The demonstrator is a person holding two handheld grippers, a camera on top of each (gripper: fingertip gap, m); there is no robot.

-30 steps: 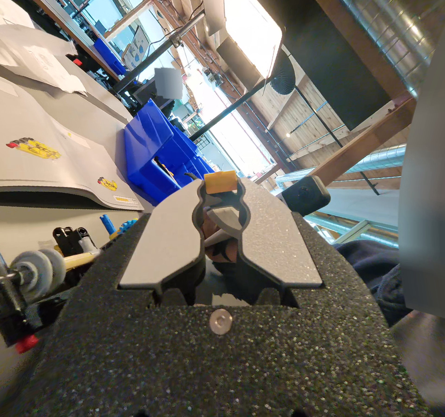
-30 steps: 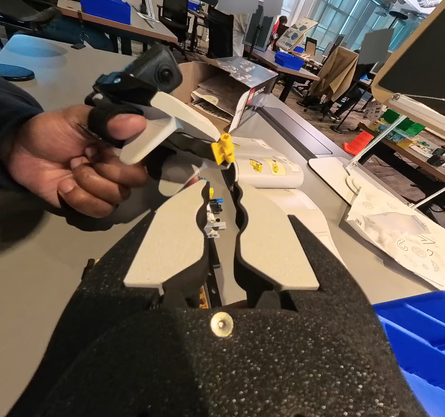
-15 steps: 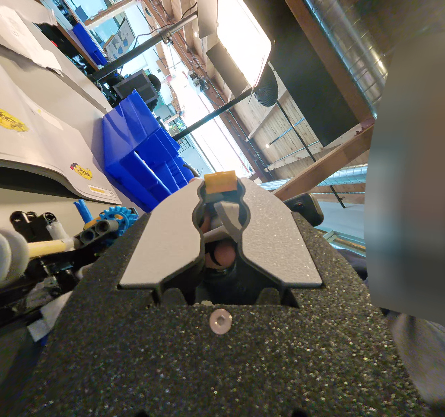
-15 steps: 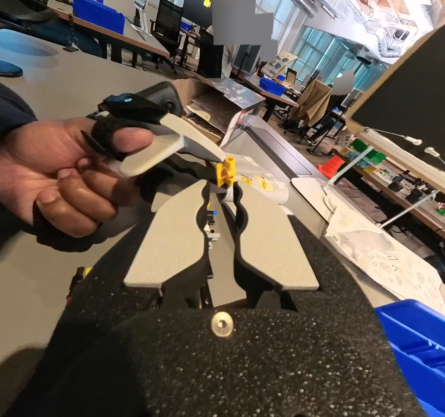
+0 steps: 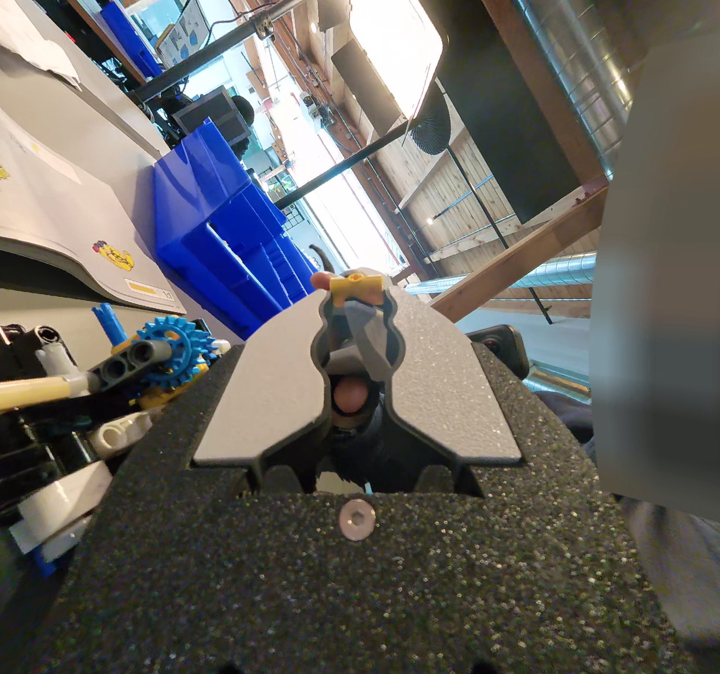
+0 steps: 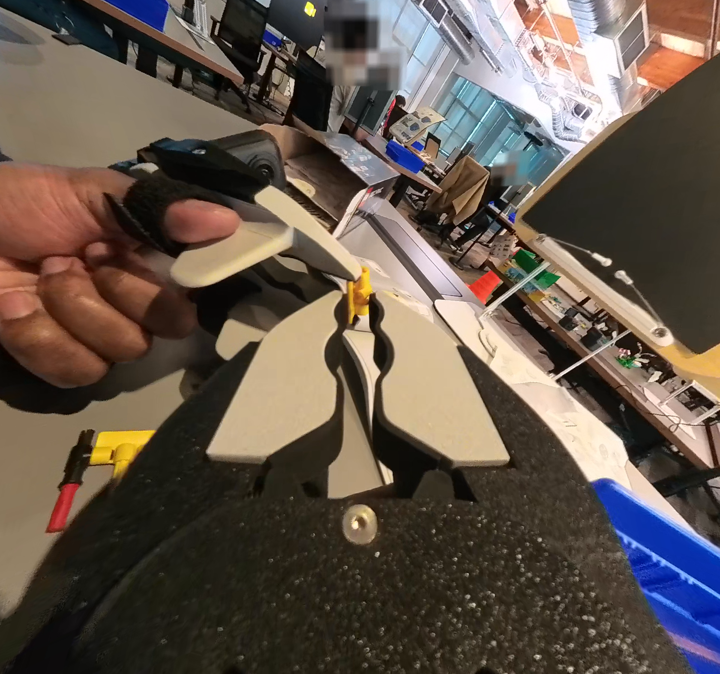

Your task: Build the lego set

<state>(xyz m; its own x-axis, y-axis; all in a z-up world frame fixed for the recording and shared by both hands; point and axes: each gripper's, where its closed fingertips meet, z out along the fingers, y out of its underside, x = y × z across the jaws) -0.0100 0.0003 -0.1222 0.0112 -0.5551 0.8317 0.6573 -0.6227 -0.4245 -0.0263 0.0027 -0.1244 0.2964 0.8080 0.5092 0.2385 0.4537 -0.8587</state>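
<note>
A small yellow connector (image 5: 355, 285) is pinched at the tips of my left gripper (image 5: 356, 293), which is shut on it and holds it up in the air. In the right wrist view the same connector (image 6: 359, 295) stands upright between the tips of my right gripper (image 6: 356, 299), whose jaws have narrowed onto its sides. The left gripper (image 6: 343, 266), held by a hand (image 6: 78, 258), comes in from the left and meets it tip to tip. The partly built model with a blue gear (image 5: 175, 347) lies low at the left.
A blue parts bin (image 5: 218, 227) stands beyond the model and shows at the lower right (image 6: 662, 585). An open instruction booklet (image 5: 58, 219) lies on the grey table. A yellow, black and red part (image 6: 109, 456) lies at the lower left. A cardboard box (image 6: 350, 172) is behind. Both grippers' tips are close together, under 4 cm apart.
My right gripper rose to the yellow connector and its jaws narrowed around it. The left gripper kept its hold. The model slid closer in the left view.
</note>
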